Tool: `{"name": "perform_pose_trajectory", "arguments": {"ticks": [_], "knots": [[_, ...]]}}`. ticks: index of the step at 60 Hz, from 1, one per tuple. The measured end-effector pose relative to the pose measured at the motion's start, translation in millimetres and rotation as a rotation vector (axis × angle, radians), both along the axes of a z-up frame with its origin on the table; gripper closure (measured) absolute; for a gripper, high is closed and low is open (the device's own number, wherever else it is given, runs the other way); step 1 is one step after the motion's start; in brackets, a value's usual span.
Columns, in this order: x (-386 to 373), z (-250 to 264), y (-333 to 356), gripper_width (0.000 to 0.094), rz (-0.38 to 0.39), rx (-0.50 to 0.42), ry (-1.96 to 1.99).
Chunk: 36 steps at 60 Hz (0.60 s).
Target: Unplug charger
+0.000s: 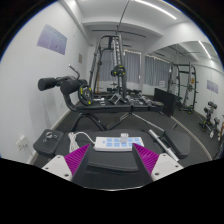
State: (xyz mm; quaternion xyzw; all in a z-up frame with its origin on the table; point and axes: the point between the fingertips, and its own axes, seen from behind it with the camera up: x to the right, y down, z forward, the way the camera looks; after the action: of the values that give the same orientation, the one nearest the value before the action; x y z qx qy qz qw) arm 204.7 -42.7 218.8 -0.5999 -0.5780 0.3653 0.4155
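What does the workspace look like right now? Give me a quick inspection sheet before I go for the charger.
Surface: dark floor.
Job's things: white power strip just ahead of the fingers; a charger cannot be made out.
Clutter: dark box beside the strip.
Grippers: gripper open, holding nothing; strip lies just beyond the pads.
Cables: white cable running to the strip.
Surroundings: gym room, weight rack, exercise bike, window blinds.
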Motion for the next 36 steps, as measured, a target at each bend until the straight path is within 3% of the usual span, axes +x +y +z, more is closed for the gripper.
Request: {"name": "perform_pose_trajectory", "arguments": {"ticks": [12,36], "knots": [[-33.1,-35.9,50.6,0.0078,-0.068,0.012,-0.021],[-151.2,-121.2,80.9,0.0080,-0.053,-0.021,-0.011]]}}
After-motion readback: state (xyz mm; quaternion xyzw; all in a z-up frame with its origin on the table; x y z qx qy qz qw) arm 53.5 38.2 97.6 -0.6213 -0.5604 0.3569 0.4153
